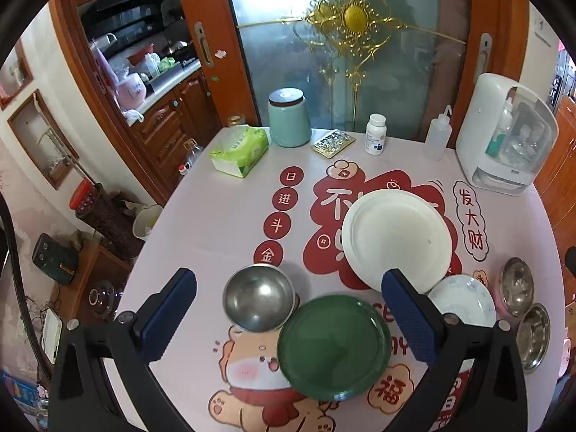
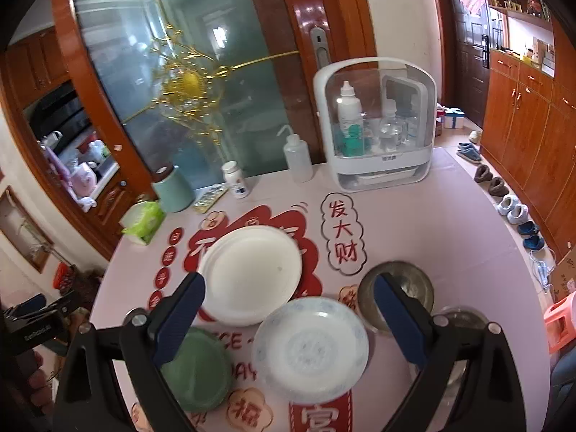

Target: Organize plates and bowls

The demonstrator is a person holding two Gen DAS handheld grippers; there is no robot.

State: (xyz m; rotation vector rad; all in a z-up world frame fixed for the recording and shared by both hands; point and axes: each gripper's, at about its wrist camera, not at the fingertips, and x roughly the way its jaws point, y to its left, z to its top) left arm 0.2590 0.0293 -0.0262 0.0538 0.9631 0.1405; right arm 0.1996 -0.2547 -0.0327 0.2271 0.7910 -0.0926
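Lying between the open left tool tips: green plate.

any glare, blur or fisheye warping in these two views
Left wrist view: heavy barrel bending at the door frames, black corners, window sheen on the white plate, soft shadow beside the steel bowl. Right wrist view: blown-out light at the top edge, the green plate looks slightly soft, table edge curves.
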